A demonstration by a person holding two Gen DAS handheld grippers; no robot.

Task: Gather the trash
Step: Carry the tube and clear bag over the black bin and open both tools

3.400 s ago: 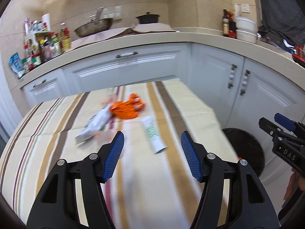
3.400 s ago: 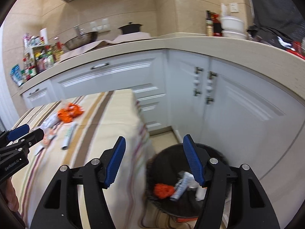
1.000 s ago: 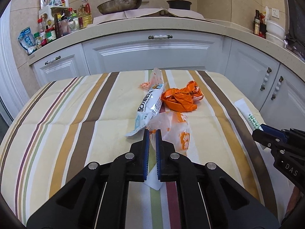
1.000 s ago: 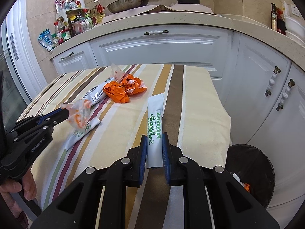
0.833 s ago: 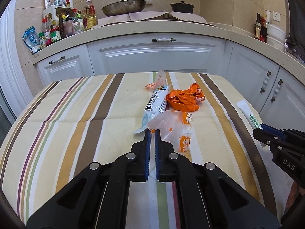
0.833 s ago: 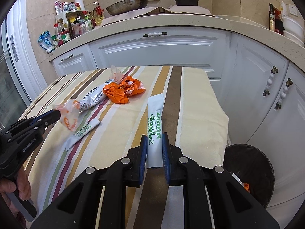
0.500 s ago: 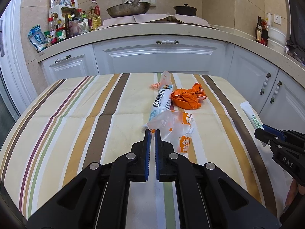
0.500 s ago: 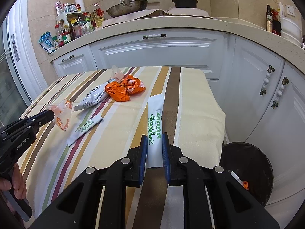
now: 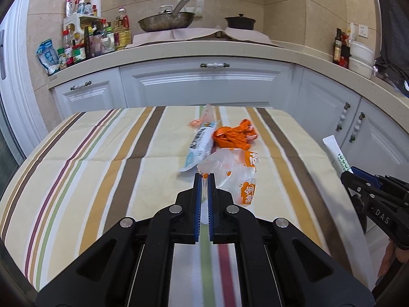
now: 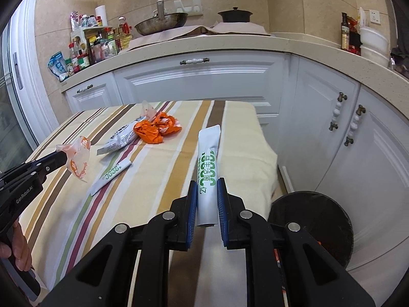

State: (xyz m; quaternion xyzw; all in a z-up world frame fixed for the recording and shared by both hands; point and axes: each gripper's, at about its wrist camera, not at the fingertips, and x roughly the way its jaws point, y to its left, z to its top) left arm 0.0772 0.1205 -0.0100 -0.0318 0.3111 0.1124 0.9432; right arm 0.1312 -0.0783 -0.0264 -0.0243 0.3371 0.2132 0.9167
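Right wrist view: the right gripper (image 10: 207,192) clamps the white tube (image 10: 208,163), its long axis pointing ahead; the bin (image 10: 310,226), probably open-topped, sits lower right.

Left gripper (image 9: 204,179) pinches a plastic bag (image 9: 230,168).

You have two black two-finger grippers (image 10: 207,183), each holding one piece. Two white sachets with green print: one clamped (image 10: 207,163), one flat at nine o'clock (image 10: 110,176). One clear orange-printed bag (image 10: 78,160), one crumpled orange wrapper (image 10: 156,128), one white snack packet (image 10: 121,135), one black bin (image 10: 311,221) at three o'clock.

Bin (image 10: 311,220) on the floor right of table (image 10: 158,194).
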